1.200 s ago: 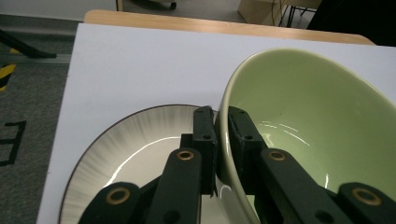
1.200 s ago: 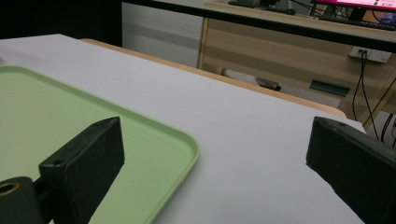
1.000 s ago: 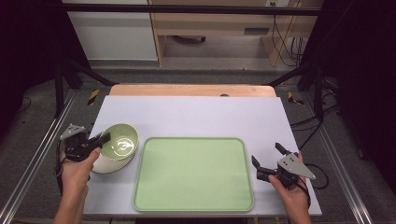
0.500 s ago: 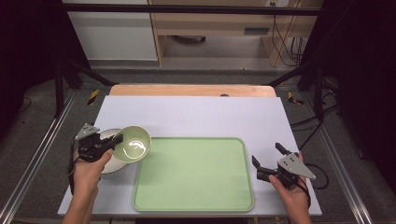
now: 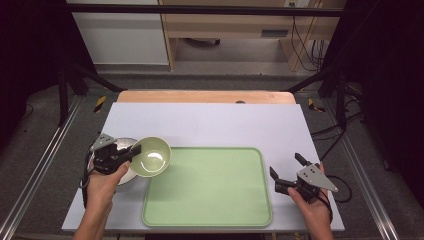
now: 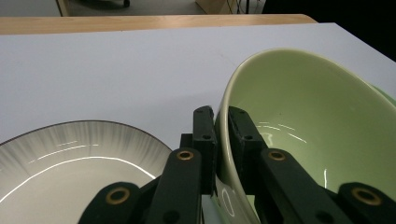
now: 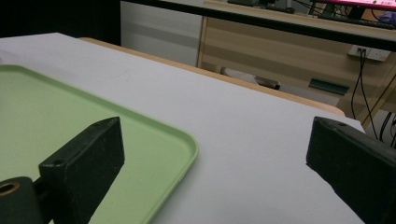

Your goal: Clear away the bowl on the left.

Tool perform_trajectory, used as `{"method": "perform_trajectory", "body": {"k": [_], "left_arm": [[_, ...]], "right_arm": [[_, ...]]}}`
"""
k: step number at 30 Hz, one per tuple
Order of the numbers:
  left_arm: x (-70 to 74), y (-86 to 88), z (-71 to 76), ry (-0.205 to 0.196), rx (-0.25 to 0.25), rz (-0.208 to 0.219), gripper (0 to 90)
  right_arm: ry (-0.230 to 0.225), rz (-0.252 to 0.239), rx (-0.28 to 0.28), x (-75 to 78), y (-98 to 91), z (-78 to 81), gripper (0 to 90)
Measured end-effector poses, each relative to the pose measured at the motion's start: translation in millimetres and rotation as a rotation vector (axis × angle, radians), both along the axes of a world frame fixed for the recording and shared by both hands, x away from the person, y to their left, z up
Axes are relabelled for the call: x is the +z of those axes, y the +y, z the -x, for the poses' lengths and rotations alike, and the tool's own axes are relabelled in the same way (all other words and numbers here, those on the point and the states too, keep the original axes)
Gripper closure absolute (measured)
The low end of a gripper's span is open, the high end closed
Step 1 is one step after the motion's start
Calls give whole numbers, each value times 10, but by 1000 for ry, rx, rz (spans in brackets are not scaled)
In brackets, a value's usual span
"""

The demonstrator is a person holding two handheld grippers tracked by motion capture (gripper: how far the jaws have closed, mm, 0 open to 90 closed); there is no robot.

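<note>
A pale green bowl (image 5: 151,156) hangs tilted above the table at the left corner of the green tray (image 5: 210,187). My left gripper (image 5: 134,149) is shut on its rim; in the left gripper view the rim of the green bowl (image 6: 308,126) is pinched between the two black jaws of that gripper (image 6: 220,122). Under and behind it lies a white plate (image 5: 122,145) with a dark edge; the left gripper view has the same white plate (image 6: 70,163) at lower left. My right gripper (image 5: 285,167) stands open at the tray's right edge, nothing between its jaws; the right gripper view has the tray's corner (image 7: 177,140).
The white table top (image 5: 225,122) stretches free behind the tray, with a wooden strip (image 5: 205,96) along its far edge. Metal rails and cables run on the floor at both sides.
My left gripper has carried the green bowl off the white plate and to the right, towards the tray. The plate now lies bare. The right gripper has stayed put.
</note>
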State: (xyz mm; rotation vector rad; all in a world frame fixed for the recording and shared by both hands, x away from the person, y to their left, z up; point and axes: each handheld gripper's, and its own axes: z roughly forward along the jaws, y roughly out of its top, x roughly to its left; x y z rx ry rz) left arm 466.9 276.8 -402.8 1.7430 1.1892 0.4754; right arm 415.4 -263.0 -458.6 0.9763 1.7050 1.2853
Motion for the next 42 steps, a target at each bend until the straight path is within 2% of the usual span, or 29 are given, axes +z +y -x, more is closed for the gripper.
{"method": "perform_trajectory", "body": {"k": [5,18,42], "left_arm": [[-3,-39,4,-3,-12,6,824],[-20,-166,13,5,-51,-11,824],[-85,-500,34,20,-133,-15,823]], "right_arm": [[1,-5,-1,1,-2,1,46],[-1,-7,0,1,-10,-3,44],[3,-7,-2,-1,-8,-5,44]]}}
